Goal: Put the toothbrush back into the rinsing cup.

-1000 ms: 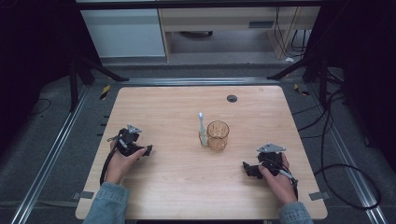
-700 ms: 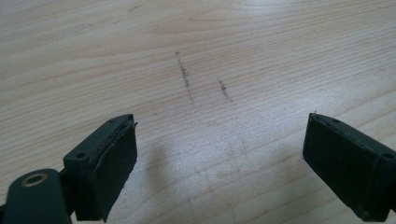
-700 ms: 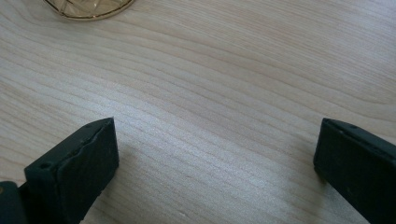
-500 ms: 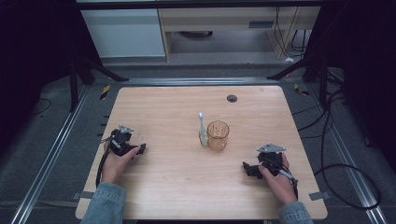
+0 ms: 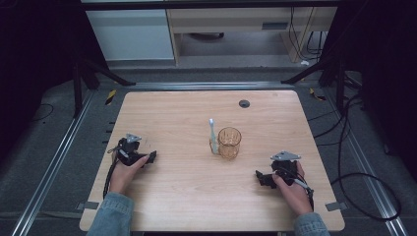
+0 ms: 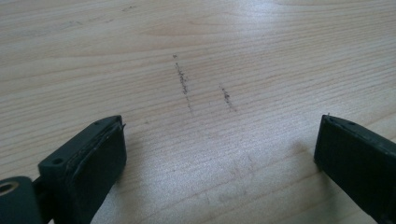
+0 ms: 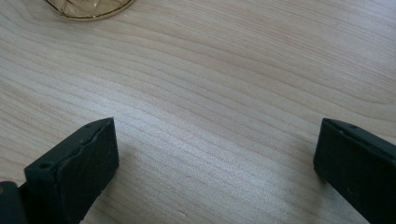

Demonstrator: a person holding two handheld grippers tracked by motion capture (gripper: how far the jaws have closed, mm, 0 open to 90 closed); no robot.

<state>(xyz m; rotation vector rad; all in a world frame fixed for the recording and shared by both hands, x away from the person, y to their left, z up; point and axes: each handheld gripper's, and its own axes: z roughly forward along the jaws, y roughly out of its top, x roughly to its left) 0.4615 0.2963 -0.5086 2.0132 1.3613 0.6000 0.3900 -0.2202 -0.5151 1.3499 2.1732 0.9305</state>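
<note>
Table [image 5: 187, 196] is lit nice and even from overhead, everything around it drops off into near black. Both gripper views are bright, with soft shadows under the jaws, blurry up close, slight sheen on the wood.

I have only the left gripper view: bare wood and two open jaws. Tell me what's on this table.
Observer: An amber glass cup stands near the middle of the table, to the right of your left gripper, whose empty jaws have just been opening.
Operator: Report anything beside the cup.
Observer: A white toothbrush stands upright against its left side.
Operator: Now give me the right gripper.
Observer: The right gripper rests near the table's right front, jaws open, nothing between them.
</note>
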